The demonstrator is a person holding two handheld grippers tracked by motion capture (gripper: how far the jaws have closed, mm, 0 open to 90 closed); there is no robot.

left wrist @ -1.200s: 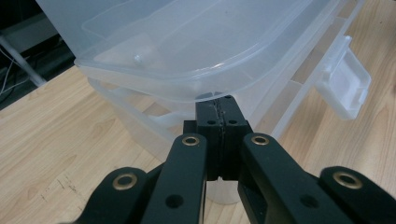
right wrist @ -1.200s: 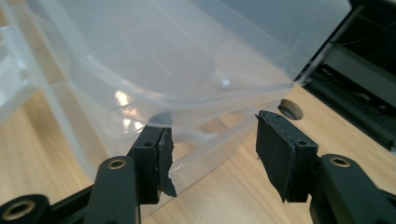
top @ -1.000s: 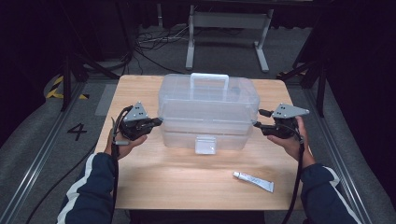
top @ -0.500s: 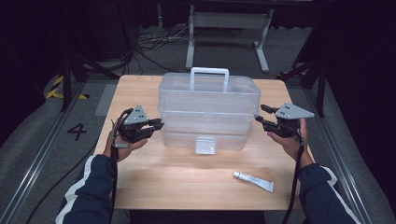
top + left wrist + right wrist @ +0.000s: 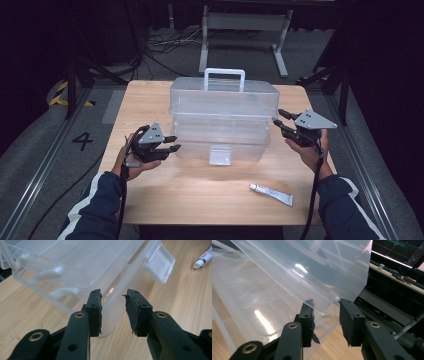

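Flanking the clear storage box [image 5: 223, 120] at mid-desk.
Left claw [image 5: 171, 143] just opening, right claw [image 5: 278, 117] just closing; both part-open, gripping nothing, aligned to box corners.

Right hand-held gripper [image 5: 325, 322] closing, jaws apart, clear plastic box [image 5: 287, 282] corner between

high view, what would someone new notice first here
A big clear plastic storage box with a white carry handle sits in the middle of the wooden table. The left gripper and the right gripper flank its two ends, the left jaws just opening, the right just closing, neither clamped on it. A small white tube lies near the front edge.
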